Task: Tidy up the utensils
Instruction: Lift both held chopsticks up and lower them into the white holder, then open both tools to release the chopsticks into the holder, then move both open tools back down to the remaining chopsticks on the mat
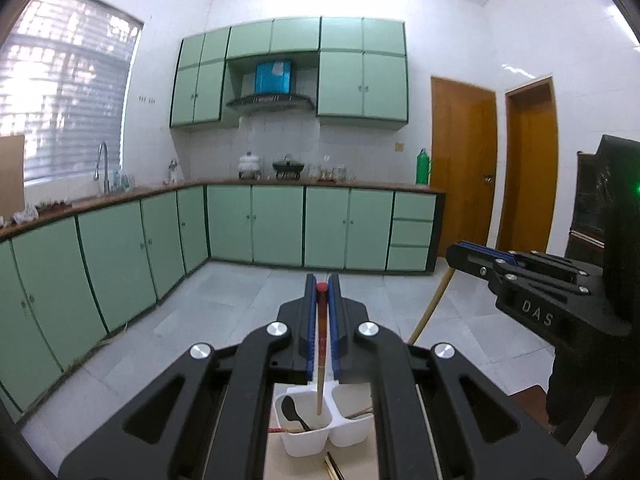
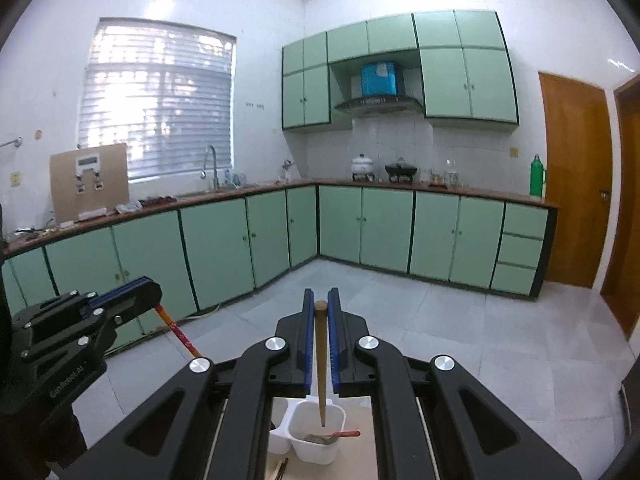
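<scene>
My left gripper [image 1: 322, 280] is shut on a red-topped chopstick [image 1: 321, 332] whose lower end hangs in the left compartment of a white divided utensil holder [image 1: 316, 438], beside a black spoon [image 1: 292, 412]. My right gripper [image 2: 321, 294] is shut on a plain wooden chopstick [image 2: 321, 360] that points down into the holder's right compartment [image 2: 318, 446], where a red-handled utensil [image 2: 340, 435] lies. Each gripper shows in the other's view: the right one [image 1: 472, 254] and the left one [image 2: 136, 286].
The holder stands on a light wooden board [image 1: 276, 464], with loose chopsticks [image 1: 334, 468] lying in front of it. Green kitchen cabinets [image 1: 256, 224] and a tiled floor [image 1: 240, 300] lie beyond. Wooden doors [image 1: 464, 168] are at the right.
</scene>
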Demonstrator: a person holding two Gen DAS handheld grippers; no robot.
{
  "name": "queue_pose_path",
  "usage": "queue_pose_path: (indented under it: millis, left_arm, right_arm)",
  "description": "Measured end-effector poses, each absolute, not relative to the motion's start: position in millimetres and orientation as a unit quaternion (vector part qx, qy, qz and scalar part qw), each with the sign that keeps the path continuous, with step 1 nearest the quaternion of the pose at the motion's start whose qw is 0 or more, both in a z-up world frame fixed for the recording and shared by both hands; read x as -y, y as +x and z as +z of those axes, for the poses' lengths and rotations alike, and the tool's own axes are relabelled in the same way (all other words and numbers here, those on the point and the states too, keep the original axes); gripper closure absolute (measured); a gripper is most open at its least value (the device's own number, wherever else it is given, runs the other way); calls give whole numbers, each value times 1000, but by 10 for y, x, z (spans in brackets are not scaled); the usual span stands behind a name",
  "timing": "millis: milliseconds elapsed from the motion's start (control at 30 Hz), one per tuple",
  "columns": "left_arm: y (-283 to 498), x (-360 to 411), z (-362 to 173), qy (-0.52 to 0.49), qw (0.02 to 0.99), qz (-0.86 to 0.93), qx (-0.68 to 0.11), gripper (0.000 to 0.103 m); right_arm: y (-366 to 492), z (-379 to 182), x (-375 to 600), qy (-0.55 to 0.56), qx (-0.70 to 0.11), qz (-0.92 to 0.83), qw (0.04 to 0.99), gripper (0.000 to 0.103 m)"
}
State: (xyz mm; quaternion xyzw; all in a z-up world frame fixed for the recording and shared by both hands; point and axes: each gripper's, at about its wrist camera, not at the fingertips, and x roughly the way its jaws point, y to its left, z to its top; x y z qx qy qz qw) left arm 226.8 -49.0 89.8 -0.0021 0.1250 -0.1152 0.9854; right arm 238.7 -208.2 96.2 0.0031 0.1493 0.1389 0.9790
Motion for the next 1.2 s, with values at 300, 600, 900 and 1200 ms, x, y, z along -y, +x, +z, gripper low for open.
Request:
queue_pose_path:
  millis: [300,600,900,1200]
  left_arm:
    - [2687,467,309,-4,973,-107,-204,96]
    - [2364,272,235,-8,973,-109,-203,64]
    - [1726,118,-114,-6,971,-98,-220,38]
    - [1204,10,-874,-10,951,-86,-297,26]
  right_arm:
    - [2687,344,2086,20,-227,132,965,94]
    - [2231,220,2398,30,-220,103,970,63]
    - [1539,-184,2594,46,-235,89,967,39]
    - [1007,-841,2459,40,-279,75,957,14]
